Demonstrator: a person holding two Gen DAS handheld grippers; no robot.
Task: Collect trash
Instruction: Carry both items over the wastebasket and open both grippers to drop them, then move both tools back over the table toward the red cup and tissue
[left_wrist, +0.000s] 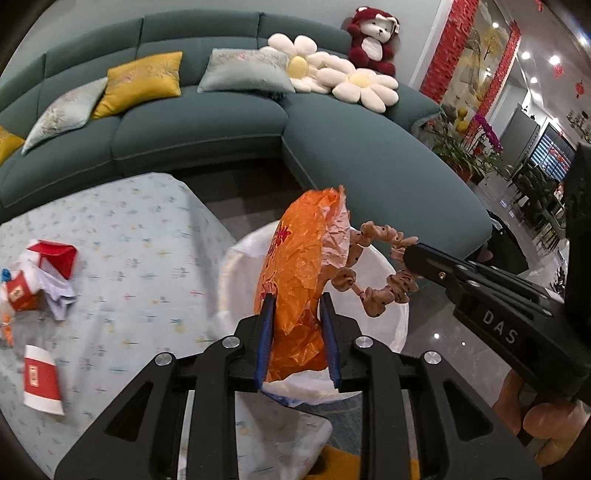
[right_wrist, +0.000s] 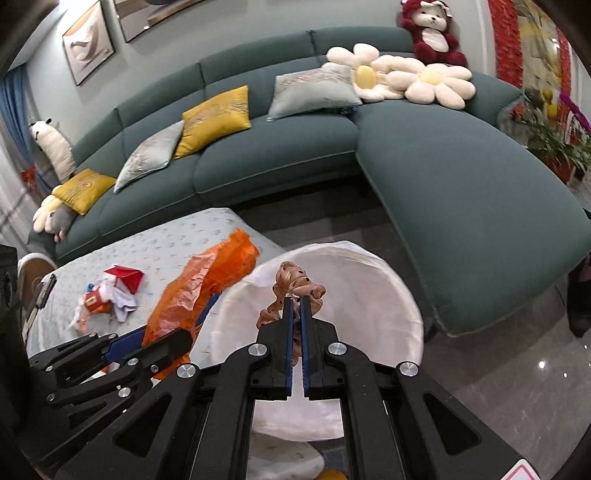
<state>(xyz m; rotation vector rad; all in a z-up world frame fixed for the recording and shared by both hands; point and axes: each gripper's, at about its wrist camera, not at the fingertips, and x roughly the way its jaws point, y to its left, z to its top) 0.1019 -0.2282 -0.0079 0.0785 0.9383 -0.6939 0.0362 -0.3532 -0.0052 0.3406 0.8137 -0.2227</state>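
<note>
The left claw (left_wrist: 296, 295) stands partly open with the orange bag (left_wrist: 295, 273) between its fingers, above the bin (left_wrist: 236, 266) just off the counter (left_wrist: 147, 229) edge. The right claw (right_wrist: 296, 301) is clamped tight on the spotted scrunchie (right_wrist: 295, 278), over the bin mouth. Red-and-white scraps (left_wrist: 51, 273) lie on the counter.

left hand-held gripper (left_wrist: 296, 295) | orange bag (left_wrist: 299, 280) between pads, seemingly pinched | over white-lined bin (left_wrist: 391, 325)
</note>
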